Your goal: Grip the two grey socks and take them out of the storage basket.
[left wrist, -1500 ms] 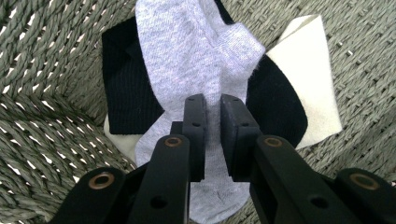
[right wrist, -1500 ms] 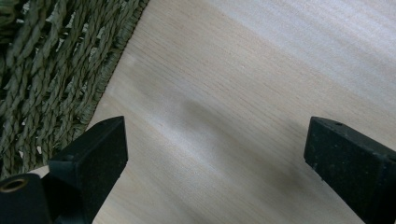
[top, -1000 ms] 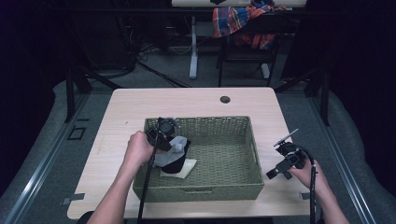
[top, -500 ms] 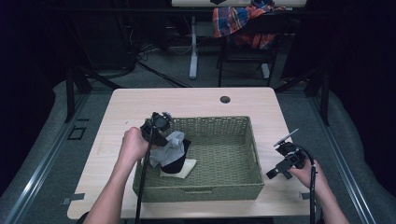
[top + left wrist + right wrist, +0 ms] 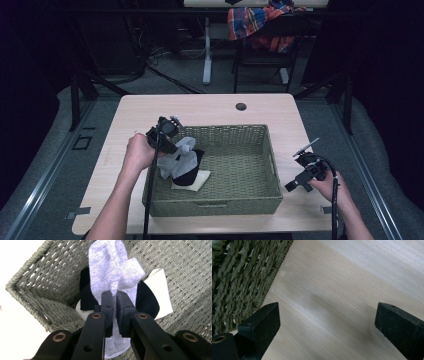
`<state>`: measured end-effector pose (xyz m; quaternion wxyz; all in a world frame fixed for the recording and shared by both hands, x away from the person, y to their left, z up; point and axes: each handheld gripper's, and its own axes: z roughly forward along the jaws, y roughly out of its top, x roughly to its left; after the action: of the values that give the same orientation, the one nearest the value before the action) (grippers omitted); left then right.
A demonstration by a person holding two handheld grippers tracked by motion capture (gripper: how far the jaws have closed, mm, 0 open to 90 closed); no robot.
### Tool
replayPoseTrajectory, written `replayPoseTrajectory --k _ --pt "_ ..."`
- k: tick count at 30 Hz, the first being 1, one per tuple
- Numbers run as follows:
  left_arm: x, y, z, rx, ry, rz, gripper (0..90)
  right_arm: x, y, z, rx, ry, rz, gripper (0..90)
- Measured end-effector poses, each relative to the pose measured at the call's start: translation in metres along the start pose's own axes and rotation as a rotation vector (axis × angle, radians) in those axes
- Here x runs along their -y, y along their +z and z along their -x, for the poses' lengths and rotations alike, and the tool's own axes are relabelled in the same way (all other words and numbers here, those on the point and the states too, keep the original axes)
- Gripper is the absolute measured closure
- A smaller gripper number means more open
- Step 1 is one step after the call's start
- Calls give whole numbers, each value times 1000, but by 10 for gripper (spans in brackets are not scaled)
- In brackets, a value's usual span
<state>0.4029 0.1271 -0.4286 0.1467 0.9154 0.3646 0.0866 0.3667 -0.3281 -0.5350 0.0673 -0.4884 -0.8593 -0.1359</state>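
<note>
Dim room, pale wooden bench (image 5: 210,112) under a high camera. Landmark: woven green basket (image 5: 240,172) at bench centre. Near edge, right of the basket: right claw (image 5: 300,182) held over bare wood, jaws spread wide, nothing between them. At the basket's left wall: left claw (image 5: 176,145) clenched on a light grey sock (image 5: 115,272), which hangs above the basket's left end. Beneath it, inside the basket: a black sock (image 5: 147,300) and a white one (image 5: 161,290). Beyond the basket: a dark grommet (image 5: 241,106) in the bench top; farther back, plaid cloth (image 5: 260,20) on a chair.
</note>
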Motion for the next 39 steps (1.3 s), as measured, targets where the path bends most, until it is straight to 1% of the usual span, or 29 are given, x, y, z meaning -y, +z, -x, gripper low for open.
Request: replayPoseTrajectory --k 2,6,11,14,16,20,26,27,29,31,35,39 --pt "0 -2 -1 1 -3 5 852 0 0 0 7 -4 -3 60" --pt "1 -5 -2 1 -2 10 852 0 0 0 5 2 3 60" --pt "-1 -12 -3 -2 3 18 852 0 0 0 1 -1 0 60" --pt "-2 -14 -3 -4 3 22 852 0 0 0 5 1 2 60" --pt "-2 -16 -4 -3 -1 25 852 0 0 0 -1 3 5 61" --pt "-4 -20 -5 -4 4 26 853 0 0 0 8 -3 -2 60" --pt "-8 -31 -7 -12 10 34 852 0 0 0 7 0 1 60" --pt "-8 -31 -7 -12 10 34 853 0 0 -1 2 1 3 60" --pt "-10 -36 -8 -12 13 41 852 0 0 -1 7 -1 1 60" --pt "-12 -39 -8 -15 17 47 852 0 0 -1 1 1 2 60" --pt "-16 -46 -10 -20 22 48 852 0 0 0 6 0 1 60" --pt "-20 -53 -14 -30 15 59 852 0 0 0 7 -1 1 60"
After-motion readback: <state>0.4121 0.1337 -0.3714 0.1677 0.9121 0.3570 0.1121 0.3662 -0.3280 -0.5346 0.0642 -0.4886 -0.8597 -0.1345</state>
